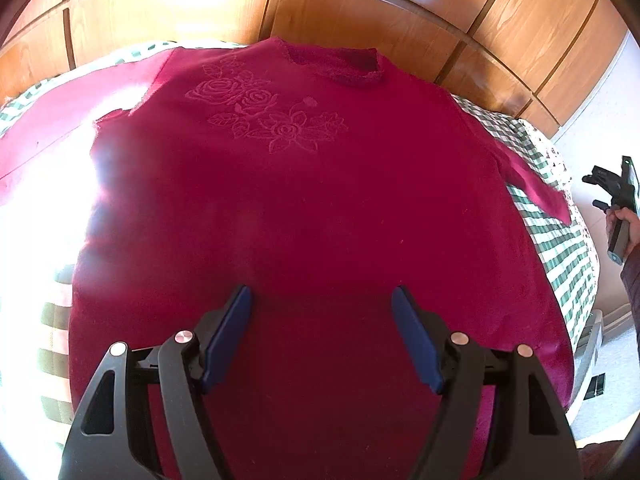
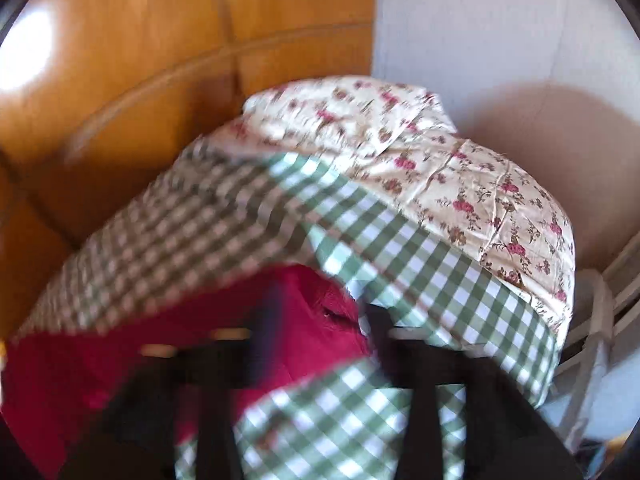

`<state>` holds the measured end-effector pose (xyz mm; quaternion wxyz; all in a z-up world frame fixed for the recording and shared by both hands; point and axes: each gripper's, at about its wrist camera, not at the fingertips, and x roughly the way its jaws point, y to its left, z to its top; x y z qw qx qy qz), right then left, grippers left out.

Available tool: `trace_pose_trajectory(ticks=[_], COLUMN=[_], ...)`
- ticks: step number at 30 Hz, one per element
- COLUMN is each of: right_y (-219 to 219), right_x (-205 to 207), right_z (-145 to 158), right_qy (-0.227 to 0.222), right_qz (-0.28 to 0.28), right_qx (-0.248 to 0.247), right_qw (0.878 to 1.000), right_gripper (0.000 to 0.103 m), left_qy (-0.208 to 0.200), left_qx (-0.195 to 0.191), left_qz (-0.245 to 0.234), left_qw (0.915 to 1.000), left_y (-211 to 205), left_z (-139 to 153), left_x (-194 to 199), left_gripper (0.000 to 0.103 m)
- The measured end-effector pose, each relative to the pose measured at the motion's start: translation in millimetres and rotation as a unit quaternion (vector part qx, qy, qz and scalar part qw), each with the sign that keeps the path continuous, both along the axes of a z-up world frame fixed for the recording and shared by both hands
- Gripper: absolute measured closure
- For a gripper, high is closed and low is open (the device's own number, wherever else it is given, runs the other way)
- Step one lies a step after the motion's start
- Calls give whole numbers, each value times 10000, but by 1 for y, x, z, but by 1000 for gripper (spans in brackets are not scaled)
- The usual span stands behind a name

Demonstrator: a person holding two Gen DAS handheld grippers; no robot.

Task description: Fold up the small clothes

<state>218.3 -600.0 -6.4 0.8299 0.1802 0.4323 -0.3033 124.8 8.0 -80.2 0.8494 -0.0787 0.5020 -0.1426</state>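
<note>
While the left gripper [image 1: 322,300] hovers over the red sweater [image 1: 312,208], its blue pads [image 1: 228,332] stand wide apart, nothing between them. That sweater lies flat on the green checked cloth [image 1: 556,236], collar at twelve o'clock. At three o'clock a hand [image 1: 622,226] holds the right gripper [image 2: 320,312] — blurred, jaws apart, empty — over a sleeve [image 2: 304,320], with floral fabric [image 2: 472,184] toward one o'clock.
</note>
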Motion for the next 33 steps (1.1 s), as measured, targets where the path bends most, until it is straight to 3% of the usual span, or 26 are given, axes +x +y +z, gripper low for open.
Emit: trace_pose_trajectory(ticks=[1, 5, 7, 10, 12, 13, 16, 19, 22, 24, 27, 28, 33], right_y=[1, 18, 28, 45, 49, 50, 53, 58, 50, 54, 60, 65, 124], right_x=[-9, -37, -48, -48, -39, -34, -14, -5, -2, -1, -7, -10, -5], right_z=[3, -13, -33, -77, -89, -91, -94, -79, -92, -88, -76, -71, -37], right_qy=[-308, -643, -683, -559, -578, -633, -343, 1, 294, 252, 142, 107, -212], right_qz=[-140, -34, 59, 61, -58, -122, -211, 15, -15, 98, 106, 137, 845], right_qx=[53, 821, 1393, 2202, 2233, 2227, 2021, 972, 859, 816, 1007, 910, 716], right_qw=[9994, 9945, 9879, 9738, 9730, 9728, 9785, 9953, 9959, 9963, 9948, 9957, 9936], right_gripper=[35, 35, 35, 45, 47, 53, 97, 98, 98, 97, 63, 46, 37], left_qy=[-3, -13, -19, -29, -48, -60, -83, -88, -79, -101, -157, -190, -148], left_qx=[3, 24, 37, 88, 116, 140, 147, 81, -12, -150, -251, -221, -510], left_qz=[10, 2, -12, -40, -44, -42, -5, 4, -18, 145, 539, 770, 1954], left_qw=[10000, 10000, 10000, 9999, 9999, 9999, 9999, 9999, 10000, 9997, 9981, 9966, 9793], left_y=[0, -3, -4, -5, -5, -6, -6, -4, 0, 12, 37, 52, 127], left_z=[0, -1, -1, -1, -2, -2, -2, -3, 1, 6, 11, 12, 16], left_x=[0, 1, 1, 1, 0, 0, -1, -2, -1, 1, 7, 11, 16], left_gripper=[30, 30, 30, 29, 29, 29, 29, 29, 29, 29, 29, 29, 29])
